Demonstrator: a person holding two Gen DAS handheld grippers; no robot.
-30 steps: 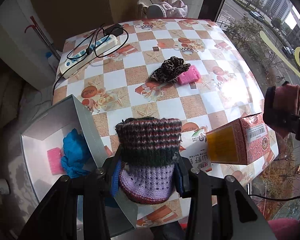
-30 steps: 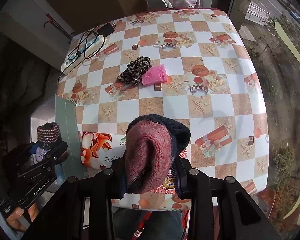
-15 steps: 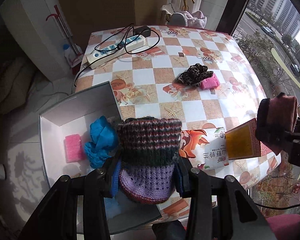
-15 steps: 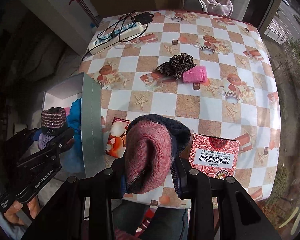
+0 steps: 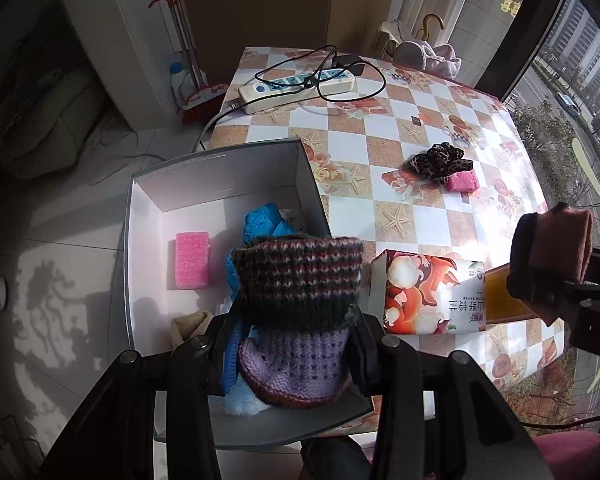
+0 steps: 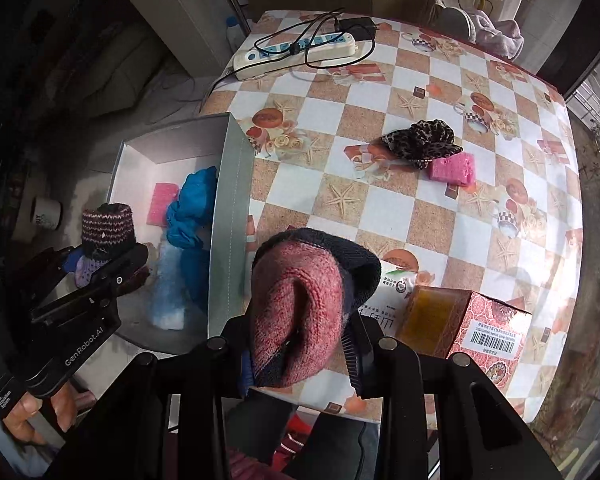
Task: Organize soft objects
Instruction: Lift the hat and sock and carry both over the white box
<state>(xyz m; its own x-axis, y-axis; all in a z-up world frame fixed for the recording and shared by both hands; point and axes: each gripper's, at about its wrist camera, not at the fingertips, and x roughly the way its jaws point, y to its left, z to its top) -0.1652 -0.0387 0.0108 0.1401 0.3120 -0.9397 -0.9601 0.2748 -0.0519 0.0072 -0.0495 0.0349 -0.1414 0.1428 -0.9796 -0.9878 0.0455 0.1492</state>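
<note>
We read "GenRobot.AI" in white on the left hand-held gripper. The red patterned box carries a barcode label, digits illegible. The tissue pack bears upside-down Chinese characters we cannot make out.

Box under my left gripper is open on top; sponge & blue cloth take its middle, far-left corner bare. Box wall, tissue pack & carton crowd table's near edge; mid-table is free.
</note>
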